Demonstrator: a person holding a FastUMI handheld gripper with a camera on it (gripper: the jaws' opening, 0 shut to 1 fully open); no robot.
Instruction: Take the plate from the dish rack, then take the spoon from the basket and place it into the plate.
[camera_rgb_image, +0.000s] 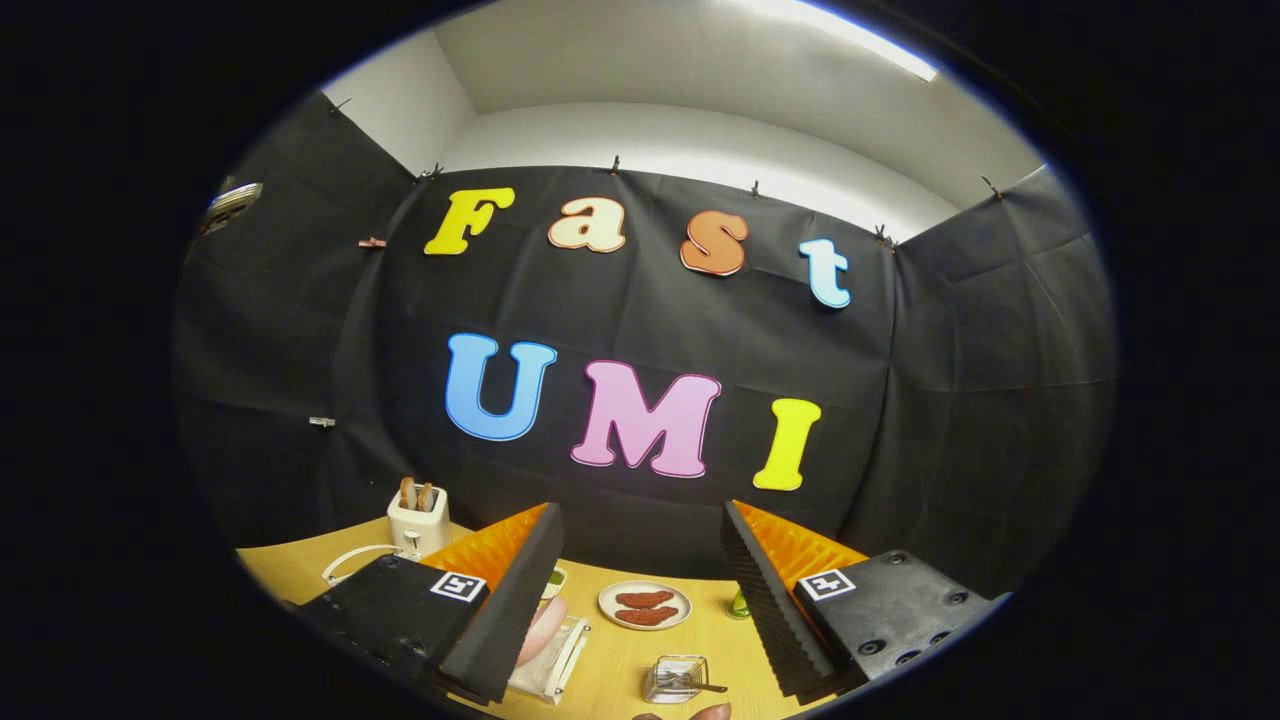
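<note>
The pink plate (543, 625) stands in the rack (552, 660) just beside the tool's (640, 600) left finger. The basket (676, 678) with the spoon (700, 686) lies on the counter (620, 660) between the fingers. The tool is wide open, holding nothing.

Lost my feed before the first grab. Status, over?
Hand-held gripper open, nothing between fingers. Pink plate in dish rack, behind one finger. Spoon in basket. Nothing blocking.

My table (620, 655) was yellow wood. On it sat a white toaster (418, 520) with bread in it, a small plate (645, 605) with two brown pieces of food, a clear dish rack (552, 655) and a little wire basket (677, 678). My fingers (510, 590) hung wide apart above it.
</note>
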